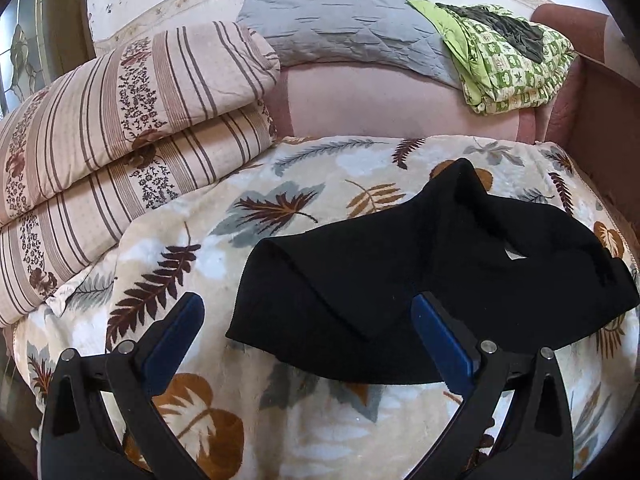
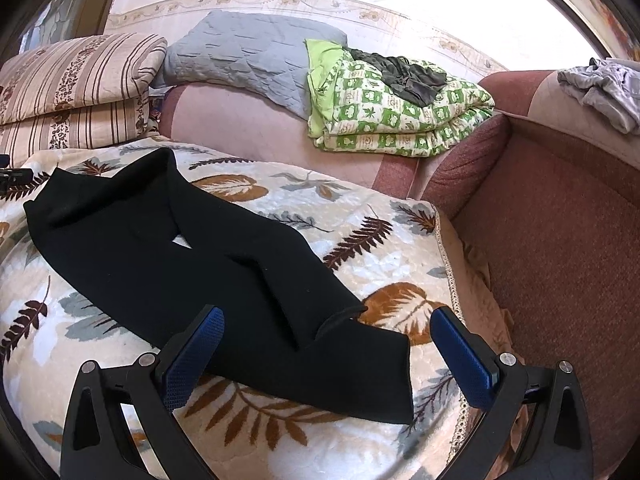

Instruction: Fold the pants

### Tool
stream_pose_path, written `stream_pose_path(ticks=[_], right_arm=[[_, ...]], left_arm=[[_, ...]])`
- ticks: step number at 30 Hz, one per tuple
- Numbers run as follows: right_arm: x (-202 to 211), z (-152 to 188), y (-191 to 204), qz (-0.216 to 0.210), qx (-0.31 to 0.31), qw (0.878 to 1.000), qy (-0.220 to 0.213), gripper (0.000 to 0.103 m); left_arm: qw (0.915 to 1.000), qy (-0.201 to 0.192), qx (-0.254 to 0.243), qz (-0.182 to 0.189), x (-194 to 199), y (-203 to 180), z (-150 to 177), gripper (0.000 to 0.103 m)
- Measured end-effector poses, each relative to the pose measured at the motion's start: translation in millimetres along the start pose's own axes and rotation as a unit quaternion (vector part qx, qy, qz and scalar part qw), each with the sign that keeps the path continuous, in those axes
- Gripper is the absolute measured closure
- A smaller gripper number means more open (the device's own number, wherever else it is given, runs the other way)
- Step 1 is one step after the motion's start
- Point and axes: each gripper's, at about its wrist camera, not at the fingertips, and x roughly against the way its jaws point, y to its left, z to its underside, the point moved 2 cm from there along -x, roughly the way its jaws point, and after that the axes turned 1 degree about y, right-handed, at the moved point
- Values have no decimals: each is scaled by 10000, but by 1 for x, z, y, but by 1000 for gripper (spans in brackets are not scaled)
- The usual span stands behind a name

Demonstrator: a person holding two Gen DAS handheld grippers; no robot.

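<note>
Here, black pants (image 2: 192,264) on leaf blanket (image 2: 360,216), both tongs agape

Black pants (image 2: 168,248) lie on the leaf-print blanket (image 2: 380,264).

Bright daylight is flooding in from the upper right, blowing out the wall (image 2: 500,12); fisheye distortion is bending edges, dark vignetting is framing corners.
</note>
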Motion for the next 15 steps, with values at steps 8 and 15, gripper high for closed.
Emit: stream_pose_path(ticks=[8, 15], right_arm=[[1, -1, 1, 18, 3, 10000, -13, 1], [1, 0, 2, 17, 8, 10000, -9, 1]], left_arm=[[10000, 46, 33, 19, -1, 0, 1, 0], [10000, 75, 39, 26, -2, 0, 1, 0]])
